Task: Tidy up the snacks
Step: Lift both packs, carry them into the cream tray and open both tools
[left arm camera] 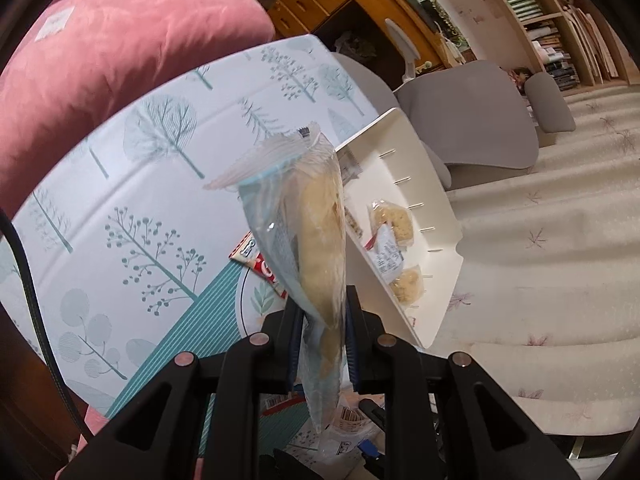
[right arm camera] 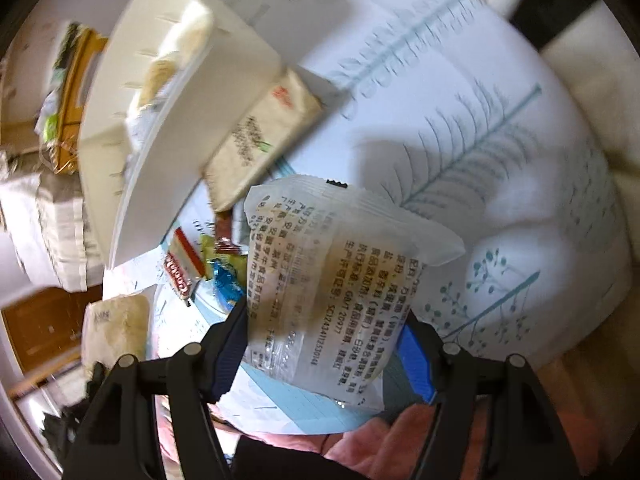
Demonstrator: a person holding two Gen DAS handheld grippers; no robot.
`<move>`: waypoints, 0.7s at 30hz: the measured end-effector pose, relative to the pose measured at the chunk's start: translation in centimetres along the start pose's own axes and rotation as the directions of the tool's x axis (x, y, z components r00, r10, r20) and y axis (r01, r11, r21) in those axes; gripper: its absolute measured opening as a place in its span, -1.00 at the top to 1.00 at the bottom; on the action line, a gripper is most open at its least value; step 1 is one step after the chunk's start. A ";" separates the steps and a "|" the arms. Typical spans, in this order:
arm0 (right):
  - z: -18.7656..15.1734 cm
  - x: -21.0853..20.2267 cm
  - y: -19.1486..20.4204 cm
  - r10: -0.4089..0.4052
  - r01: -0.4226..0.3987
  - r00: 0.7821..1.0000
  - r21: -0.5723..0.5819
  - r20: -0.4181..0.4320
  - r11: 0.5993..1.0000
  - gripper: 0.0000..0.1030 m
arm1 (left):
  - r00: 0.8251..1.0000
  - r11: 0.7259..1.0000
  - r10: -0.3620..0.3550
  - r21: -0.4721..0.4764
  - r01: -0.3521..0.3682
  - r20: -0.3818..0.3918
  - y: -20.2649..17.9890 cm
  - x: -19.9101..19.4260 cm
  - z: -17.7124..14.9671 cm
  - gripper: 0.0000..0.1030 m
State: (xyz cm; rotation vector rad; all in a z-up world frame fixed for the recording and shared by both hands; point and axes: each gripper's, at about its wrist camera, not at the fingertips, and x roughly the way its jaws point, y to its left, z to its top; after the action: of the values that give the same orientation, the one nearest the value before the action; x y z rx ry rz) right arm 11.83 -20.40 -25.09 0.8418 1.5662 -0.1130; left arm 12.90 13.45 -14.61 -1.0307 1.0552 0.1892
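Both tongs carry a snack now. Left tongs [left arm camera: 322, 344] pressed tight on a clear-wrapped pastry packet [left arm camera: 308, 232], edge-on at frame centre, lifted w/ the white bin [left arm camera: 436, 208] to its right. Right tongs [right arm camera: 324, 344] pinching a printed snack bag [right arm camera: 332, 280] across its width, centre-low in frame, above the tree-print mat [right arm camera: 500, 140].

Risks, imo: the right grip looks to catch only the bag's lower end, so slick film could slide out mid-carry. Left packet hangs long & floppy; it may snag the bin's rim or flatten snacks already inside.
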 end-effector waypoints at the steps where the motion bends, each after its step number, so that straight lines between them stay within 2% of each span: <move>1: -0.1 -0.3 0.4 0.004 -0.004 1.000 -0.021 0.013 1.000 -0.33 | 1.000 1.000 0.006 0.011 -0.006 0.001 -0.4 -0.4 0.2 0.68; 5: -0.2 -2.2 1.5 0.022 -0.013 0.996 -0.105 0.081 0.994 -0.33 | 1.000 0.998 0.021 0.061 -0.021 0.015 -2.4 -1.3 1.0 0.68; 11: 0.5 -4.1 3.2 0.056 -0.028 0.981 -0.153 0.186 0.988 -0.33 | 0.999 0.989 0.020 0.147 -0.025 0.038 -6.1 -2.2 2.3 0.68; 15: 1.4 -5.6 4.2 0.088 -0.052 0.966 -0.150 0.243 0.987 -0.33 | 0.999 0.981 0.004 0.191 -0.012 0.042 -8.6 -1.6 3.4 0.68; 21: 3.0 -7.6 5.9 0.089 -0.031 0.942 -0.180 0.325 0.983 -0.33 | 1.000 0.973 0.017 0.232 -0.016 -0.003 -11.5 1.0 5.0 0.68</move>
State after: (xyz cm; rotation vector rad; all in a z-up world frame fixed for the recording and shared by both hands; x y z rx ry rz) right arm 17.12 -21.05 -16.62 0.6928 1.2125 -0.0690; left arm 23.24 10.74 -7.95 -0.8116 1.0636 0.0740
